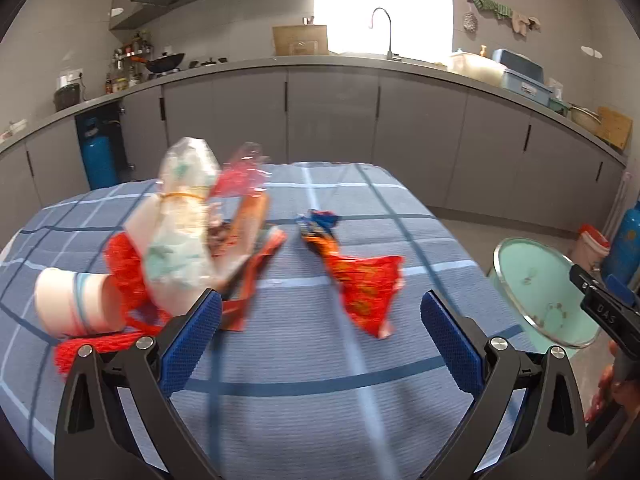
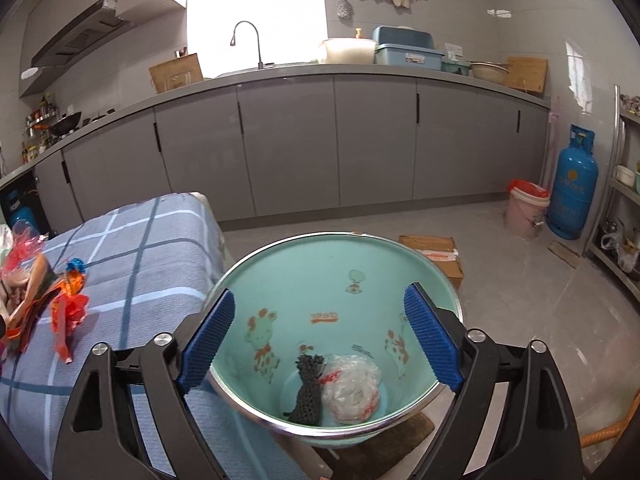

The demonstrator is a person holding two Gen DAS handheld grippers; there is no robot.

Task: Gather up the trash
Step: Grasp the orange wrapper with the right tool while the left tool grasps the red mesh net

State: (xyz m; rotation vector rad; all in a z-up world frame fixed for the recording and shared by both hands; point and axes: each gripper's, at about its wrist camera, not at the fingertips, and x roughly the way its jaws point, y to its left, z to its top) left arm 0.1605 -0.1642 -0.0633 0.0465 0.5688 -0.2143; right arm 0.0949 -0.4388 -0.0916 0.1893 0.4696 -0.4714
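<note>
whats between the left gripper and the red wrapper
Nothing but bare blue checked tablecloth. In the left wrist view the open left gripper faces the red wrapper with no other trash in the way.

A long run of grey flat-fronted base cabinets (image 2: 288,140) under a grey countertop (image 2: 360,69) is seen along pale tiled walls (image 2: 520,8). Strong daylight is admitted through a bright window (image 2: 256,8) behind a curved metal tap (image 2: 248,42). A blue gas cylinder (image 2: 573,184) is stood on the light grey tiled floor (image 2: 520,280).
</note>
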